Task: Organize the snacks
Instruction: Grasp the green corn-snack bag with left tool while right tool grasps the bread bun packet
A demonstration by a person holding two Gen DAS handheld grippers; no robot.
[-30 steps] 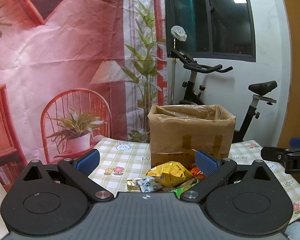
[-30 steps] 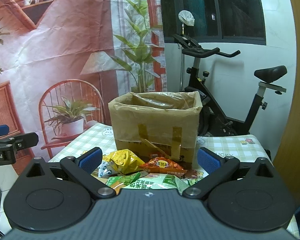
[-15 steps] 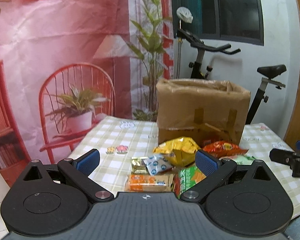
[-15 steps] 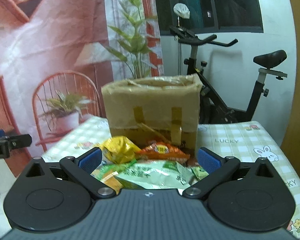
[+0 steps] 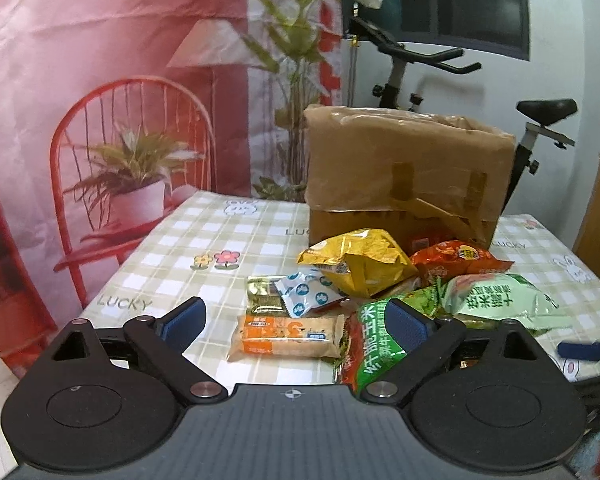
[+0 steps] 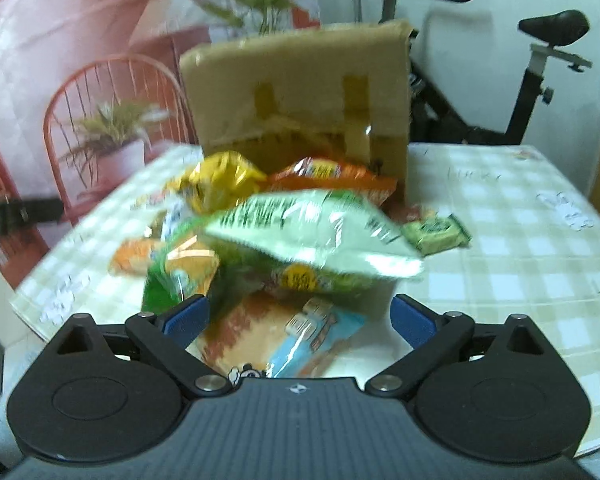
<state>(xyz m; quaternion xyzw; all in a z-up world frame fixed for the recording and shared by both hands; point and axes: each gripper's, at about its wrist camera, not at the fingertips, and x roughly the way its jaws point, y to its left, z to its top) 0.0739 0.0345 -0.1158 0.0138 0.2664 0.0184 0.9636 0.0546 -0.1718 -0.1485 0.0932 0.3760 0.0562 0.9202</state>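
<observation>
Checked cloth covers the table (image 5: 204, 240), and our left gripper (image 5: 296, 322) hangs spread wide and empty over the orange biscuit packet (image 5: 286, 338). Further right, the snack pile (image 6: 284, 232) lies loose before the cardboard box (image 5: 408, 172); our right gripper (image 6: 300, 320) is likewise agape. We judge nothing sorted yet.

Snack packets (image 5: 364, 272) lie heaped before a cardboard box (image 5: 408, 172) on the checked tablecloth (image 5: 188, 264).
</observation>
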